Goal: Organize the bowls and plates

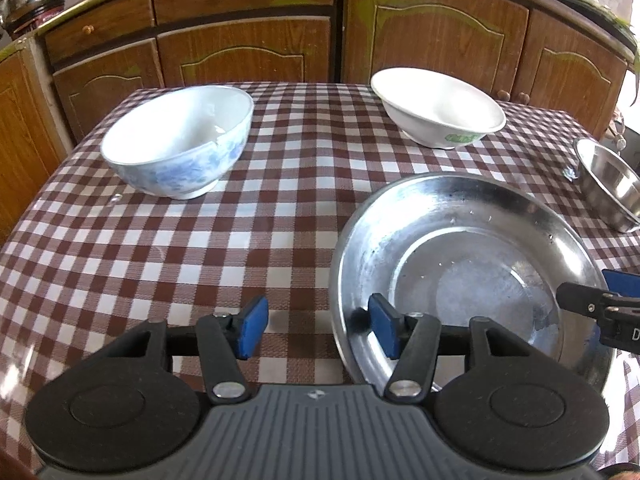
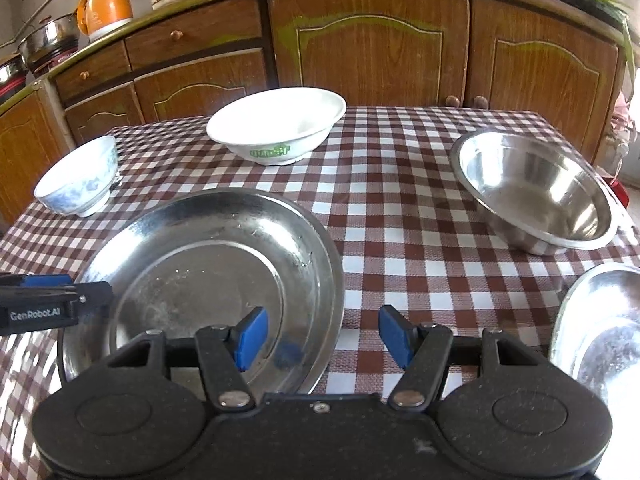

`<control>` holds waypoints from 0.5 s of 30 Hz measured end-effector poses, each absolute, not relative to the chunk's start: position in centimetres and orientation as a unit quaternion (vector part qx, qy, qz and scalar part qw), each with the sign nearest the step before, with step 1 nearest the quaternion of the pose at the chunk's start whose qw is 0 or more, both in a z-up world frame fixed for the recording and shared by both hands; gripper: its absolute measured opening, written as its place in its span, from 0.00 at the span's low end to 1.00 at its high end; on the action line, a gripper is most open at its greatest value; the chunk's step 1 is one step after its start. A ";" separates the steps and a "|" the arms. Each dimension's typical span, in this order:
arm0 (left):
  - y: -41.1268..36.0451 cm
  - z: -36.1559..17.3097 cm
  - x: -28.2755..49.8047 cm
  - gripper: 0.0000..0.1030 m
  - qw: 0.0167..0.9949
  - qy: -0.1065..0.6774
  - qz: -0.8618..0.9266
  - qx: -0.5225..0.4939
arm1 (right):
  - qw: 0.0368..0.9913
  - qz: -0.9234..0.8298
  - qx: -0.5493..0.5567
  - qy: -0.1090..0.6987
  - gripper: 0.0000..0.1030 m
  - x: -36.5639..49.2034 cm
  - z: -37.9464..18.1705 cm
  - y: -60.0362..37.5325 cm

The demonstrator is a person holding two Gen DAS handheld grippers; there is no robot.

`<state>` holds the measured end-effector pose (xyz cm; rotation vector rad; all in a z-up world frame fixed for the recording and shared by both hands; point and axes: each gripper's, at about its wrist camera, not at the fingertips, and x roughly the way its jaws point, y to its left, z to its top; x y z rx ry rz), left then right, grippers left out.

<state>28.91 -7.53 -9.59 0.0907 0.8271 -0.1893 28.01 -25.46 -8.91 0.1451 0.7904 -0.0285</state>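
The steel plate is lying flat on the tabletop betw. both grippers. Its left rim is being straddled by the left gripper, jaws half-wide, nothing pinched; its right rim is being straddled by the right gripper, jaws wider, also empty.

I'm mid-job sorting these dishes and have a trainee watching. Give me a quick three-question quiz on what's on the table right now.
1. True or false: the steel plate lies between the left tongs and the right tongs, each straddling one side of its rim.
2. Which bowl carries green lettering on its side? A) the blue-patterned bowl B) the white bowl C) the steel bowl
3. Fill in: the cloth on the table has a brown and white ______ pattern.

Key: 1 true; 2 B; 3 checked.
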 end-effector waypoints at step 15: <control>-7.3 -9.7 28.9 0.23 0.911 0.391 -0.131 0.018 | 0.922 0.000 0.081 0.378 0.30 27.8 -9.0 -25.3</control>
